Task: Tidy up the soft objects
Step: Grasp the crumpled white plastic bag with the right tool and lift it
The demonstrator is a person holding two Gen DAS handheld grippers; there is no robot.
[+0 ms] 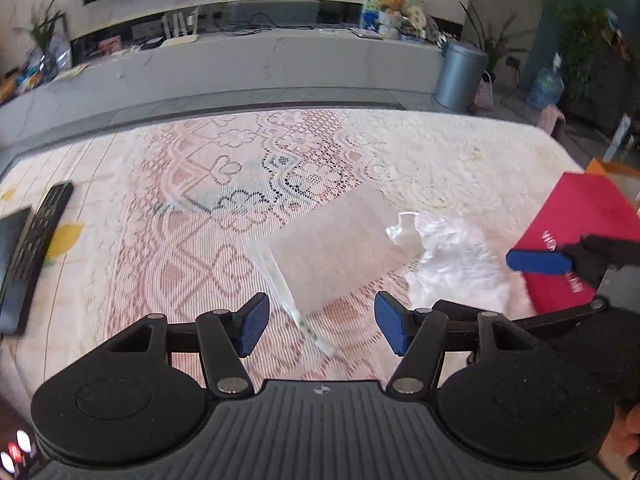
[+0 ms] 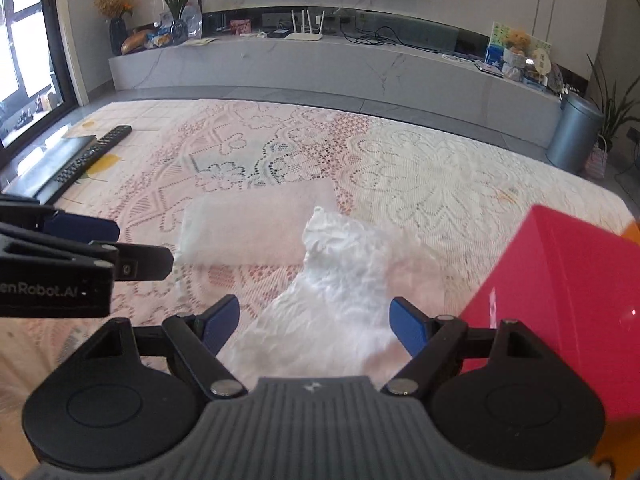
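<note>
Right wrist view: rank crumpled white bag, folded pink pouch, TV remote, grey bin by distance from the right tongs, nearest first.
1. Crumpled white bag, straight ahead of the open right tongs.
2. Folded pink pouch, behind the bag, slightly left.
3. TV remote, far left on the lace cloth.
4. Grey bin, on the floor, far right.

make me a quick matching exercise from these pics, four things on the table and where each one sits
Things:
1. remote
2. red box
3. crumpled white bag
4. flat clear pouch

Places:
A. far right edge of the table
B. far left, beside a dark flat slab
C. middle of the lace cloth, in front of the left tool
D. between the pouch and the red box, in front of the right tool

Pairs: 1-B, 2-A, 3-D, 4-C
</note>
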